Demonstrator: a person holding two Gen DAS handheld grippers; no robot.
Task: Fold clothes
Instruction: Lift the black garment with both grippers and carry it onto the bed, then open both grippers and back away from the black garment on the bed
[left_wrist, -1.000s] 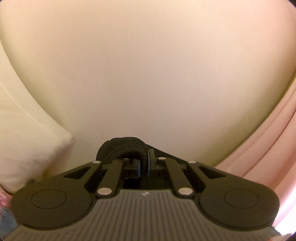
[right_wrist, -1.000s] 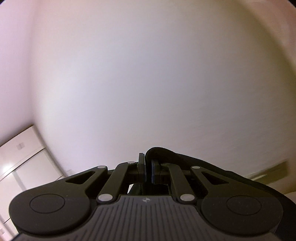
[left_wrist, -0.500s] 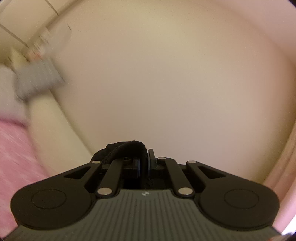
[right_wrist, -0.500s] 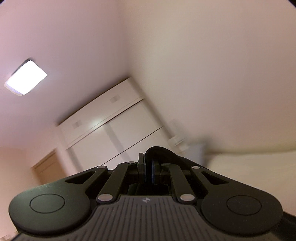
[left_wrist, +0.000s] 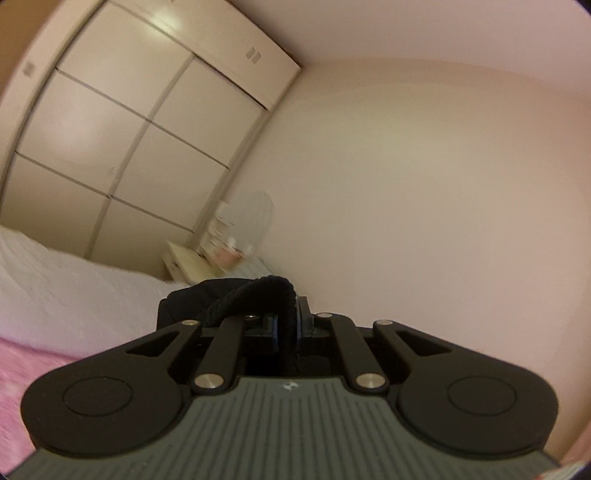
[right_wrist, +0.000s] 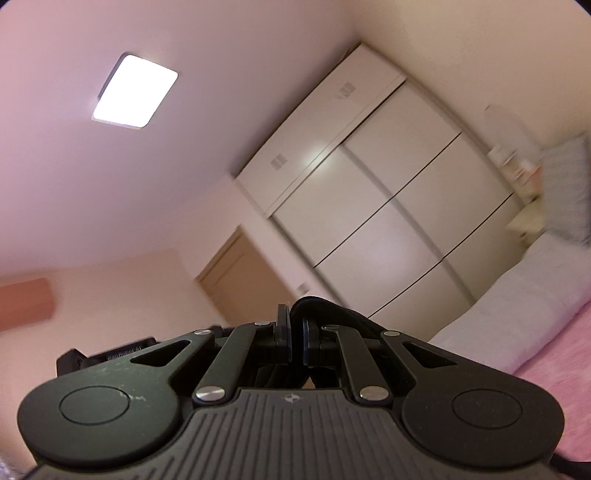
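Observation:
A black garment (left_wrist: 251, 295) bulges up between the closed fingers of my left gripper (left_wrist: 287, 328), which is shut on its thick edge. In the right wrist view another part of the same black garment (right_wrist: 332, 314) is pinched by my right gripper (right_wrist: 296, 339), also shut on it, with folds running off to the right. Both grippers are held high and tilted upward, facing the room. Most of the garment hangs below the grippers, out of sight.
A bed with a pink cover (left_wrist: 22, 380) and a white pillow (left_wrist: 74, 288) lies below left. White wardrobe doors (left_wrist: 122, 122) fill the far wall, with a small nightstand (left_wrist: 188, 264) beside them. A ceiling lamp (right_wrist: 135, 92) and a door (right_wrist: 236, 284) show in the right wrist view.
Both grippers have swung away from the bare wall, bringing the wardrobe, bed and ceiling lamp into view. Each stays shut on the black garment.

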